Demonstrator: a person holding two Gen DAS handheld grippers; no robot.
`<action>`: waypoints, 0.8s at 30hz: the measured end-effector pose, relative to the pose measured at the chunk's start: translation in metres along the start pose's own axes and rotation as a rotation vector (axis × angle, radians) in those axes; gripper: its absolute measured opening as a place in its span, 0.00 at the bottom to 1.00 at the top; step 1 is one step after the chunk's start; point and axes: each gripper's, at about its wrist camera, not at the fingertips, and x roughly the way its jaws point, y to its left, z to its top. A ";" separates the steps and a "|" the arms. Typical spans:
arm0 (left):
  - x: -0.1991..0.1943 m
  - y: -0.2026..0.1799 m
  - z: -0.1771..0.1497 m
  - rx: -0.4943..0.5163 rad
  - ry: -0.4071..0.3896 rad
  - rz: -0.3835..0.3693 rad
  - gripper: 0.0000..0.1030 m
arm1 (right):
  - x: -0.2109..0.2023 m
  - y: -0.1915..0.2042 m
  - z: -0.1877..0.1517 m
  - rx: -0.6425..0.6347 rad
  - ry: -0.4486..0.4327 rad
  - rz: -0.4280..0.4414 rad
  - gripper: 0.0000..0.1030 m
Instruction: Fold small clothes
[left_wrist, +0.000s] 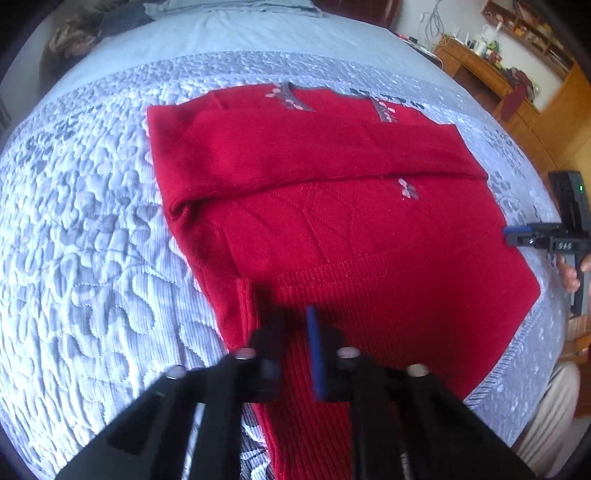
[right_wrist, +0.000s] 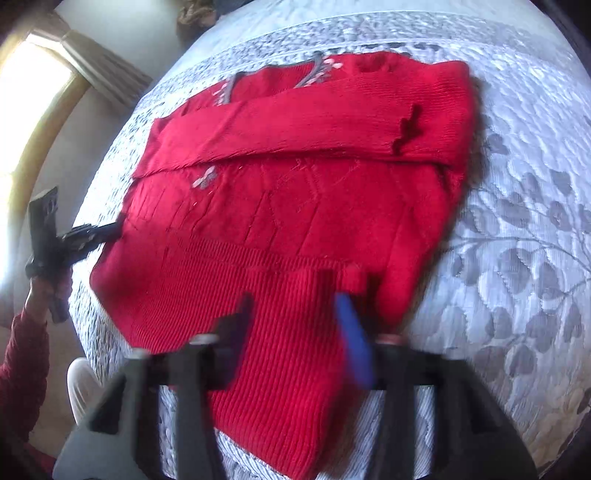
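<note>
A red knit sweater (left_wrist: 332, 206) lies flat on the bed, sleeves folded across its chest, neckline at the far side. It also shows in the right wrist view (right_wrist: 295, 192). My left gripper (left_wrist: 291, 325) is open, fingers over the ribbed hem near the sweater's left corner. My right gripper (right_wrist: 295, 314) is open over the ribbed hem near the sweater's right side. The right gripper (left_wrist: 517, 232) also shows at the sweater's right edge in the left wrist view. The left gripper (right_wrist: 107, 230) shows at the sweater's left edge in the right wrist view.
The bed has a pale blue quilted cover (left_wrist: 92, 258) with grey leaf patterns. A wooden desk with shelves (left_wrist: 498, 66) stands beyond the bed's far right. A bright window with curtain (right_wrist: 37, 92) is at the left. Dark clothing (left_wrist: 74, 29) lies at the bed's far end.
</note>
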 end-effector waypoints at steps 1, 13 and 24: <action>-0.001 0.001 0.000 -0.013 -0.008 -0.028 0.00 | 0.000 0.002 -0.002 -0.008 0.006 0.018 0.00; -0.024 -0.022 -0.004 0.050 -0.066 0.003 0.00 | -0.039 0.011 -0.002 -0.062 -0.106 -0.079 0.58; 0.011 -0.020 -0.001 0.104 -0.031 0.104 0.30 | 0.013 0.001 0.005 -0.121 0.003 -0.184 0.44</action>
